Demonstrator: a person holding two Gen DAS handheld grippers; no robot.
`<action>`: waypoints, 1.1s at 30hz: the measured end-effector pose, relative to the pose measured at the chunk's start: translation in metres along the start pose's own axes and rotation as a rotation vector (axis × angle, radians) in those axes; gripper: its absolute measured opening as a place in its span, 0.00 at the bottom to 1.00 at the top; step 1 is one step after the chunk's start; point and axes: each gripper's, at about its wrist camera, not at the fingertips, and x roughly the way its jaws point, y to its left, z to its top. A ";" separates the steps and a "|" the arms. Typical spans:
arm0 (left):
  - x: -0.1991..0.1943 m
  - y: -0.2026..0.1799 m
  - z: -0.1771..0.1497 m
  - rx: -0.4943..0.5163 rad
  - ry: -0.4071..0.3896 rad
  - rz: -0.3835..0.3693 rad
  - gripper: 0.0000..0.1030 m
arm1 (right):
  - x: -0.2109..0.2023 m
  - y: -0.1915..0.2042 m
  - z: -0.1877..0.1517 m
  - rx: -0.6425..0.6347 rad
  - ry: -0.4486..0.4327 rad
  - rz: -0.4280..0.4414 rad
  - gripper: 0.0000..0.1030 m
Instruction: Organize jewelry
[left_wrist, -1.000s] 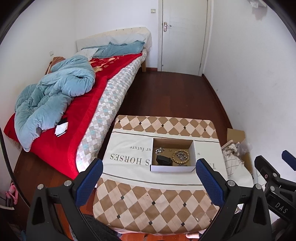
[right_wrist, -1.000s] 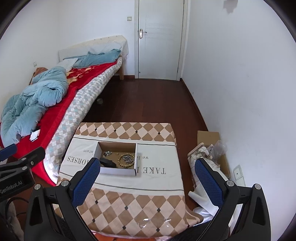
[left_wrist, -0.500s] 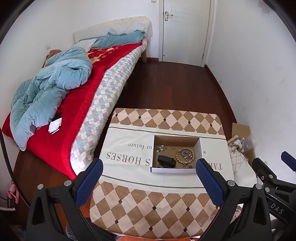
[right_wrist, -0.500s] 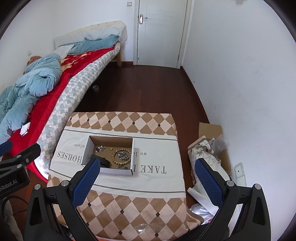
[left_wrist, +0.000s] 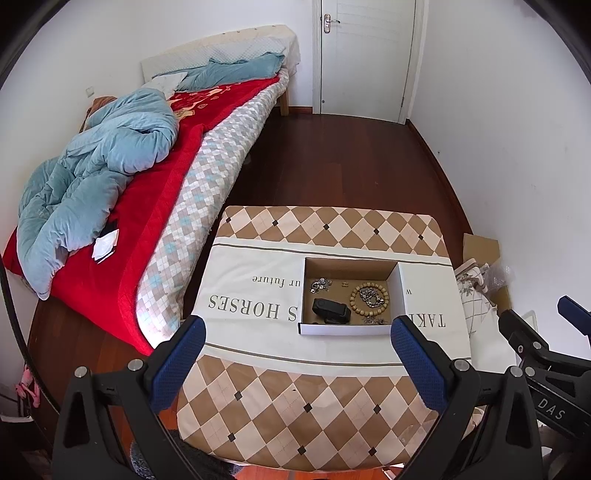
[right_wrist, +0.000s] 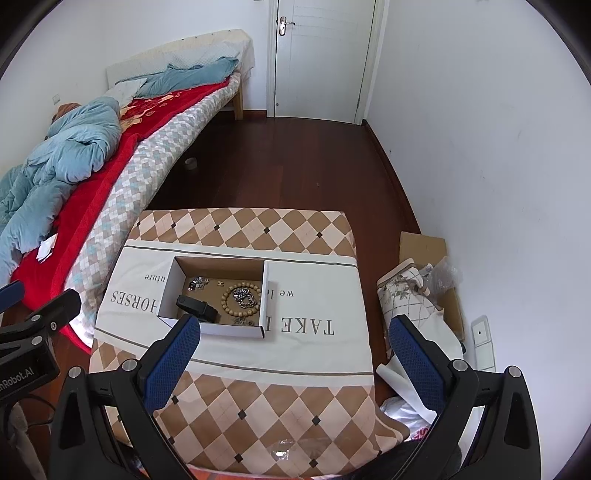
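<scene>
An open cardboard box (left_wrist: 404, 295) (right_wrist: 265, 295) sits on a table covered with a checkered cloth (left_wrist: 295, 398) (right_wrist: 295, 369). Inside lie a wooden bead bracelet (left_wrist: 369, 299) (right_wrist: 239, 299) with a silver chain (left_wrist: 370, 297) (right_wrist: 243, 297) in its ring, a black band (left_wrist: 330, 310) (right_wrist: 195, 306), and small silver pieces (left_wrist: 319, 285) (right_wrist: 197, 282). My left gripper (left_wrist: 297, 354) is open and empty, held above the table in front of the box. My right gripper (right_wrist: 293, 354) is open and empty, to the right of the box.
A bed (left_wrist: 155, 184) with a red cover and a blue duvet stands left of the table. A white wall (right_wrist: 498, 147) is close on the right, with cardboard and bags (right_wrist: 417, 295) on the floor beside the table. A closed door (left_wrist: 364, 55) is at the far end.
Both grippers have moved forward and tilted down toward the table, so the box sits larger and nearer in both views. Both stay open and empty.
</scene>
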 end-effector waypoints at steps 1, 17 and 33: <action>-0.001 0.001 0.000 -0.002 -0.003 0.000 0.99 | 0.000 0.000 0.000 0.000 0.000 0.001 1.00; -0.003 0.007 -0.004 0.000 0.003 0.006 0.99 | -0.003 0.004 0.001 -0.012 0.003 0.012 1.00; -0.002 0.011 -0.011 -0.005 0.002 0.015 0.99 | -0.007 0.007 0.000 -0.015 0.001 0.017 1.00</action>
